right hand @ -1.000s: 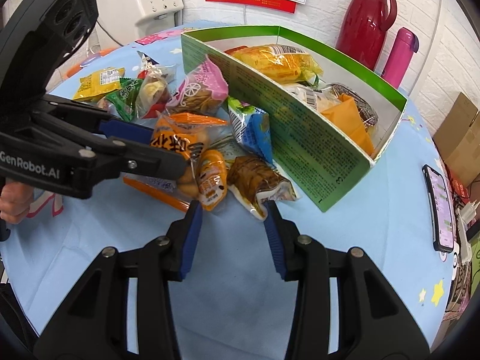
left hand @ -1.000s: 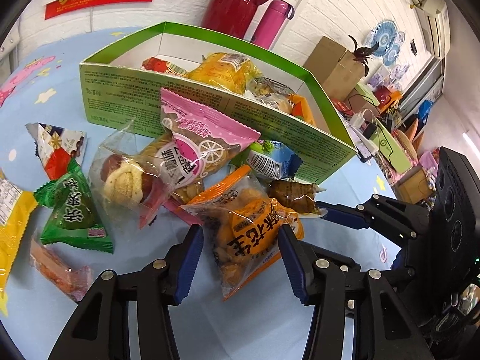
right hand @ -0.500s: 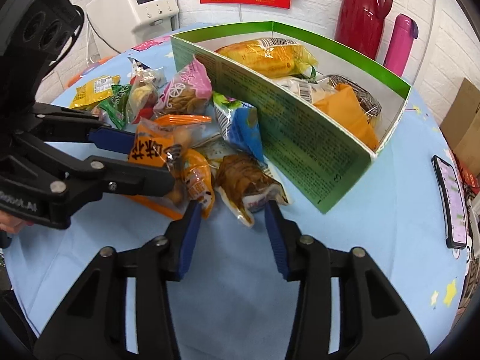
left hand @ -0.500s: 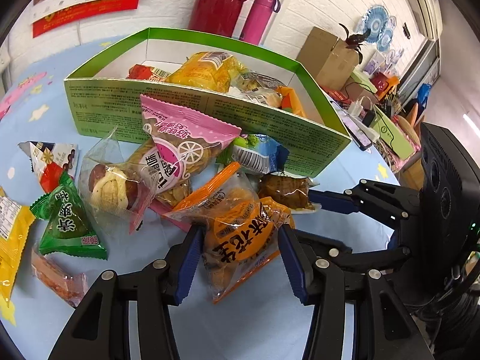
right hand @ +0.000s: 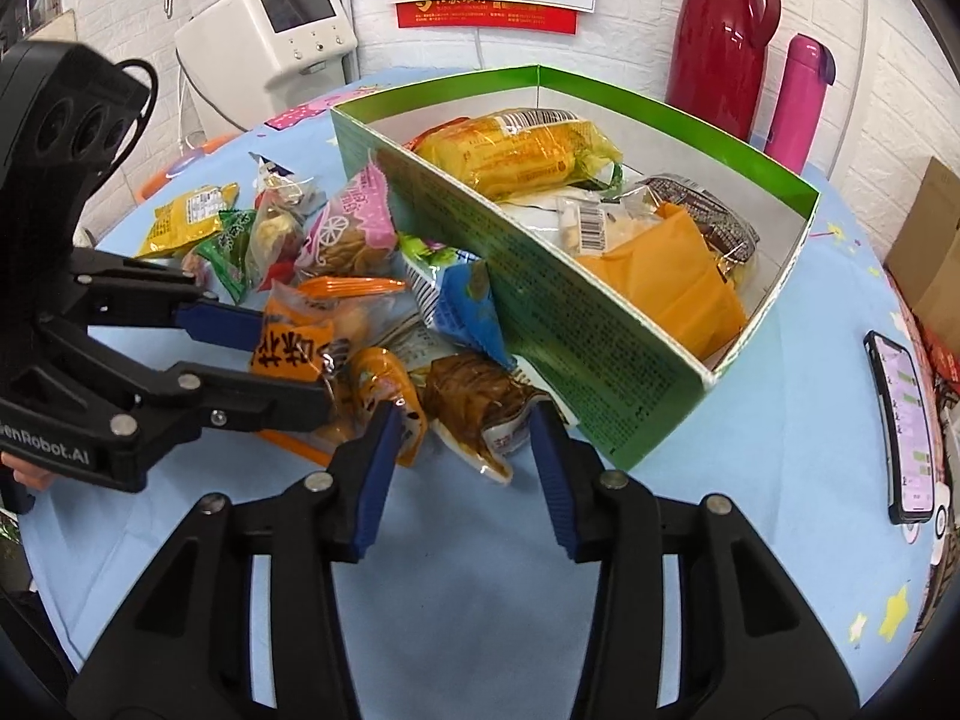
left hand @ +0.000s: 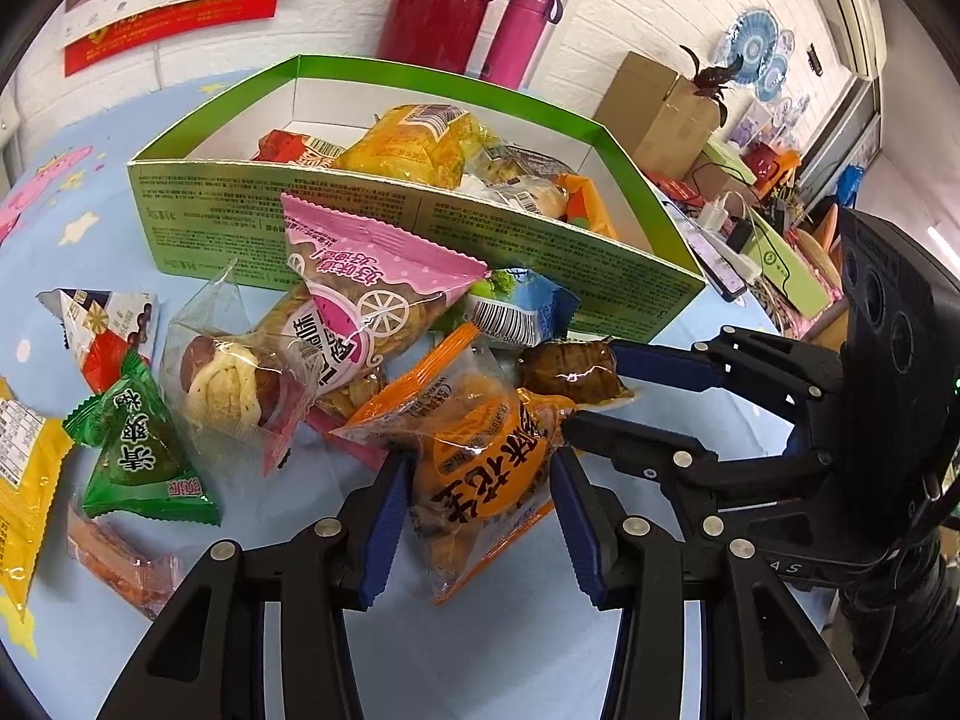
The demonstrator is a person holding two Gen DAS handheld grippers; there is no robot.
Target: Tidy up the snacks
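Left tongs [left hand: 477,495] straddle the orange snack packet [left hand: 480,468], blue pads spread, not pinching. Right tongs [right hand: 459,465], likewise spread, flank the brown packet [right hand: 474,396] beside the green box [right hand: 576,324] on the desk [right hand: 480,588].

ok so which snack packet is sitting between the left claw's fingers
The clear orange-labelled packet of fried twists, the only one framed by the left claw; the brown glossy packet lies beyond it.

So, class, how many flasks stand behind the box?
2: a red flask and a smaller pink flask beside it, both against the wall behind the green box.
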